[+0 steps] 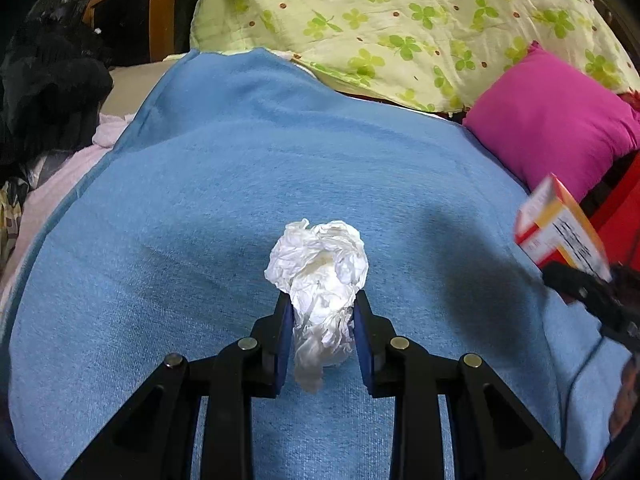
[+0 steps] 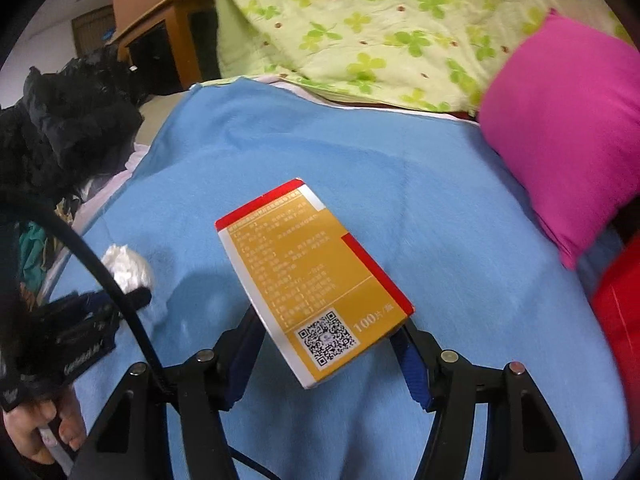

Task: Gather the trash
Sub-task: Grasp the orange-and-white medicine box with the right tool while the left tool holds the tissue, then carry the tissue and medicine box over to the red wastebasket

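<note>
Both items of trash are off the bed and in hand, which suits a collecting pass: each is carried clear of the blue fleece blanket (image 1: 248,208) so that it can go to a bin. No bin appears in either view.

Left tongs (image 1: 323,336): drawn narrow, the blue pads pressing both sides of the crumpled white tissue wad (image 1: 320,276). The wad bulges out above the pads and a tail hangs below them. It is gripped at its waist, probably because soft paper compresses and holds best there.

Right tongs (image 2: 328,344): at roughly half spread, closed across the near end of the flat gold-and-red cardboard medicine box (image 2: 312,284). The box is tilted, its printed face and QR code upward, its far end jutting over the blanket. Contact of the right pad is partly hidden beneath the box; the grip appears firm.

Behind lie a green clover-print quilt (image 1: 400,20) and a magenta pillow (image 1: 552,120), untouched.
</note>
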{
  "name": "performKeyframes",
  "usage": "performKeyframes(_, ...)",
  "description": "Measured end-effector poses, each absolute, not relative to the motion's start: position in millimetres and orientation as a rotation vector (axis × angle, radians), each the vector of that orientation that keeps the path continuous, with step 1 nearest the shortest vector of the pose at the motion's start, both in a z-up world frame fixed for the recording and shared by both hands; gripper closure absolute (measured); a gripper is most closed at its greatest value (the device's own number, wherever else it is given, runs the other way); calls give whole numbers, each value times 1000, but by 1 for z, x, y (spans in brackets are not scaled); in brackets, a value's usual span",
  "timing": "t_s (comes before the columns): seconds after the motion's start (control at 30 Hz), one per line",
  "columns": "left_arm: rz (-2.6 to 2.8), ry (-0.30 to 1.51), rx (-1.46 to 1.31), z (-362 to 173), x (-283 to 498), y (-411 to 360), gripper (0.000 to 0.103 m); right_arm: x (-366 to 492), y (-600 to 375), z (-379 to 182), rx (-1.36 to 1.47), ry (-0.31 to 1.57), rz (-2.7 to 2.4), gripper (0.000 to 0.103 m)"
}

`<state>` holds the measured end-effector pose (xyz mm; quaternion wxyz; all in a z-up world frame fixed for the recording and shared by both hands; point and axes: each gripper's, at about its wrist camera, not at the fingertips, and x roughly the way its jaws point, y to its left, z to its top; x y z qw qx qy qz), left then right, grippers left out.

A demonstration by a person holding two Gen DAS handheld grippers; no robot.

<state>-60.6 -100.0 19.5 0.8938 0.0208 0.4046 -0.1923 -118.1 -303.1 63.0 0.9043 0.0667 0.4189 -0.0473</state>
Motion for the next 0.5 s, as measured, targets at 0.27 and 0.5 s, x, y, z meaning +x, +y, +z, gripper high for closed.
performKeyframes(0.27,-407,832,103,21,-87,-105,73,-199,-311,82,193,839,-173,37)
performKeyframes(0.5,-434,869,133,19,-130,-105,73,-267,-328,87,249,816,-232,37)
